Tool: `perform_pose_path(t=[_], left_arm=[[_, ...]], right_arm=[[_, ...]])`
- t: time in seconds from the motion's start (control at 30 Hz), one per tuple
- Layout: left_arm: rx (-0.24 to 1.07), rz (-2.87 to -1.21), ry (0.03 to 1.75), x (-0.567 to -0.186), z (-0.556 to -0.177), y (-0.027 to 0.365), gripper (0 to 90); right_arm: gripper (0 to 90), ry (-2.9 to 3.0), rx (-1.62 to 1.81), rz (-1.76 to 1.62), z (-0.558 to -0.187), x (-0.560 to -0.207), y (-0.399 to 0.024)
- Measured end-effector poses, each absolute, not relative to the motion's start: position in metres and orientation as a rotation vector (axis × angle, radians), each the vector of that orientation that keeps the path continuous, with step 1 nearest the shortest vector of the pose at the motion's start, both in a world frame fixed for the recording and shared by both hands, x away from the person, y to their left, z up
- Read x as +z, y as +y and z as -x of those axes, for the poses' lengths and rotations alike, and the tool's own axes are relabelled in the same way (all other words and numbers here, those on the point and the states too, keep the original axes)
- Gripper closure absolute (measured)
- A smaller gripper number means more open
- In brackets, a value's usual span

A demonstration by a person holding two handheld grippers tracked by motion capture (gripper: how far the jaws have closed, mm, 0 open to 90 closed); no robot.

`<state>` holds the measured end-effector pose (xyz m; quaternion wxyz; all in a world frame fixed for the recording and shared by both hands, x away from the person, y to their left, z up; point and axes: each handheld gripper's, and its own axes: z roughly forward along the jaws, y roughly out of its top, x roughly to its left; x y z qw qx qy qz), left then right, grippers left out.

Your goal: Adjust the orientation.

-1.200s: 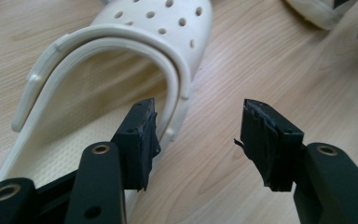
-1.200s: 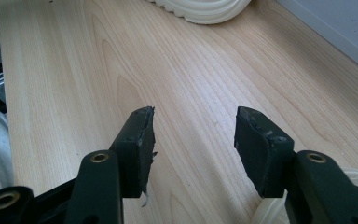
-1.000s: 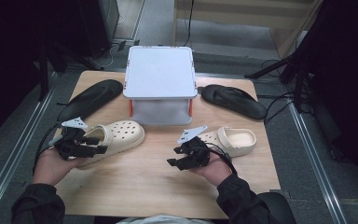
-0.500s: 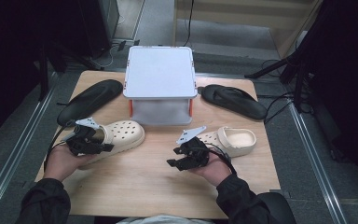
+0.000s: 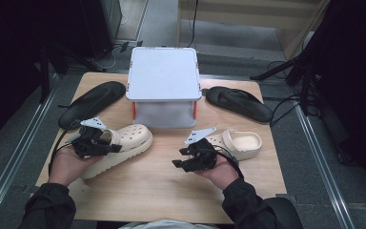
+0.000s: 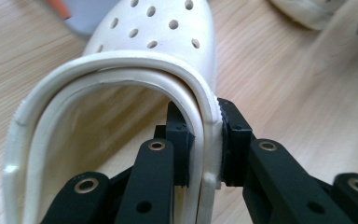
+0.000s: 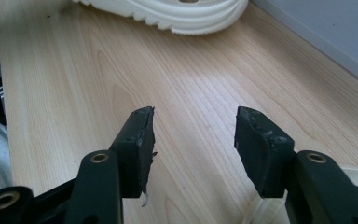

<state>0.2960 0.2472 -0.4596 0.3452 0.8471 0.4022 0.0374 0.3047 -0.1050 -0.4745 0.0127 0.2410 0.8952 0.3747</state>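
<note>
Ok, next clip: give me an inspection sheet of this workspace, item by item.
Surface: wooden table, bare at the front.
Job's things: cream clog, its side wall pinched by the left gripper, whose jaws have just been closing; second cream clog untouched.
Clutter: lidded plastic box; two black insoles.
Grippers: right gripper open over bare wood.
Cables: black cable trails from the left gripper.
Surroundings: dark floor, metal rails.

Table layout, box at centre back
Clog [image 5: 124, 143] front-left w/ insole [image 5: 91, 102] behind; second clog [image 5: 240, 143] front-right, sandal [image 5: 238, 102] behind; box [image 5: 164, 83] between.
</note>
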Motion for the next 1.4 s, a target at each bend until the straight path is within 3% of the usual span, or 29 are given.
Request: perform_pose_path(t=[0.47, 0.93, 1.07, 1.23, 1.4], left_arm=[[0.054, -2.244, 0.925, -0.452, -0.289, 0.174, 77.5], [-0.04, -2.313, 0.851, -0.476, -0.291, 0.15, 76.3], [-0.078, -2.321, 0.828, -0.479, -0.29, 0.149, 71.3], [-0.109, -2.301, 0.844, -0.471, -0.293, 0.158, 47.1], [-0.103, -2.287, 0.852, -0.458, -0.294, 0.173, 43.7]], right_arm=[[48.3, 2.737, 1.196, -0.796, -0.3, -0.471, -0.116], [48.7, 2.693, 1.23, -0.852, -0.294, -0.475, -0.119], [49.2, 2.685, 1.242, -0.866, -0.292, -0.475, -0.117], [48.4, 2.672, 1.235, -0.855, -0.288, -0.476, -0.114], [48.0, 2.659, 1.241, -0.865, -0.285, -0.473, -0.113]])
